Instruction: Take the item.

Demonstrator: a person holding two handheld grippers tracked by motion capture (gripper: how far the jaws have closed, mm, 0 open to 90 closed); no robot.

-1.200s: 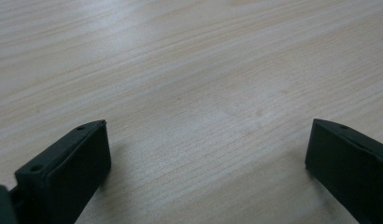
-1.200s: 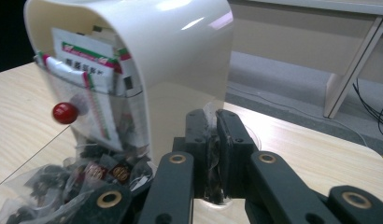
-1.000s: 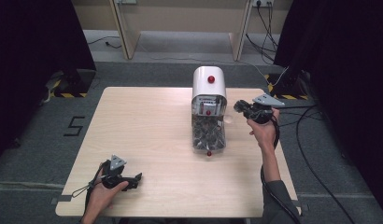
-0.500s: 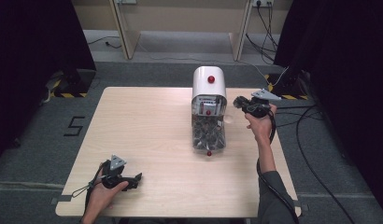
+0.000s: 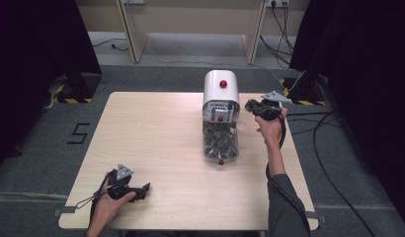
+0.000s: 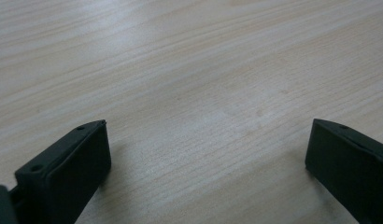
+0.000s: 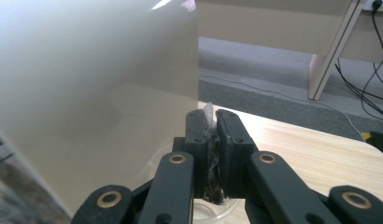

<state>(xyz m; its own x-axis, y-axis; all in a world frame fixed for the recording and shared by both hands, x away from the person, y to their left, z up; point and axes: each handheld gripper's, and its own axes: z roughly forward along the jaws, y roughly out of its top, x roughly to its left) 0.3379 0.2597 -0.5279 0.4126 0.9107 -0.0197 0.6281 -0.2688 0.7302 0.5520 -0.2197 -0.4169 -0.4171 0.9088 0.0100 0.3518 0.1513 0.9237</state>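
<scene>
Your right hand-held gripper (image 7: 210,122), clenched on a clear scrap (image 7: 209,113), has moved closer to the white machine (image 5: 220,89); your left hand-held gripper (image 6: 206,161) stays released.

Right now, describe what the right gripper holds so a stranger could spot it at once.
On the wooden table stands a white machine with a red knob on top. At its right side, the right gripper pinches the wall of a clear cup. Unlike the machine's filled clear bin, it is small and separate, between black jaws.
</scene>
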